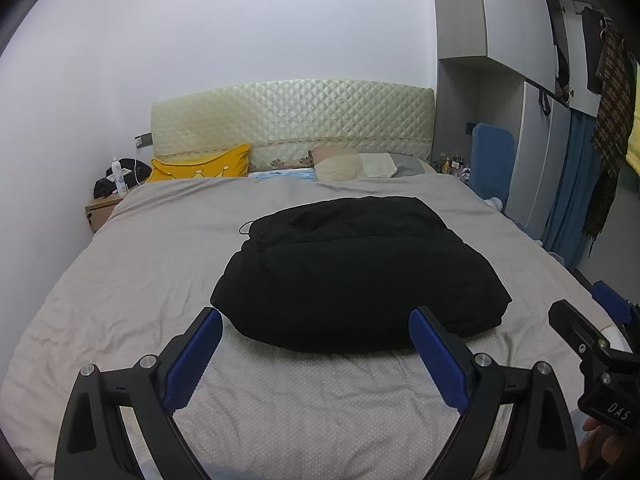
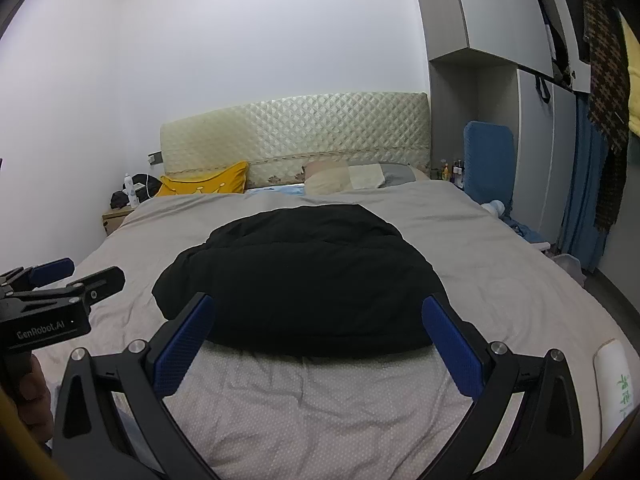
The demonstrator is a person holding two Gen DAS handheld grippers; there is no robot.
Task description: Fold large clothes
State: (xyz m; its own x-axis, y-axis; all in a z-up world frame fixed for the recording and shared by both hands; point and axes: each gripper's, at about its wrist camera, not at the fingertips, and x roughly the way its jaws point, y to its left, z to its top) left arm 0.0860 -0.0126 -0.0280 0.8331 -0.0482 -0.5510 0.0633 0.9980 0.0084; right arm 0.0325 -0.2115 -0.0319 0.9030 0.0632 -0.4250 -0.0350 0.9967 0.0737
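Note:
A black garment (image 1: pixel 352 272) lies folded into a thick bundle in the middle of the grey bed (image 1: pixel 120 280); a thin drawstring loops out at its far left. My left gripper (image 1: pixel 316 320) hovers open just short of the bundle's near edge, nothing between its blue pads (image 1: pixel 192 360). In the right wrist view the same black garment (image 2: pixel 300 280) fills the centre, and my right gripper (image 2: pixel 320 308) also stands open at its near edge, empty. Each gripper shows in the other's view: the right gripper (image 1: pixel 592 332) at the right edge, the left gripper (image 2: pixel 76 276) at the left edge.
A yellow cushion (image 1: pixel 200 166) and pale pillows (image 1: pixel 356 166) lie against the quilted headboard (image 1: pixel 292 116). A wooden nightstand (image 1: pixel 100 208) with a bottle stands far left. A blue chair (image 1: pixel 492 160), wardrobes and hanging clothes (image 1: pixel 608 128) line the right side. A white packet (image 2: pixel 612 384) rests on the bed's right edge.

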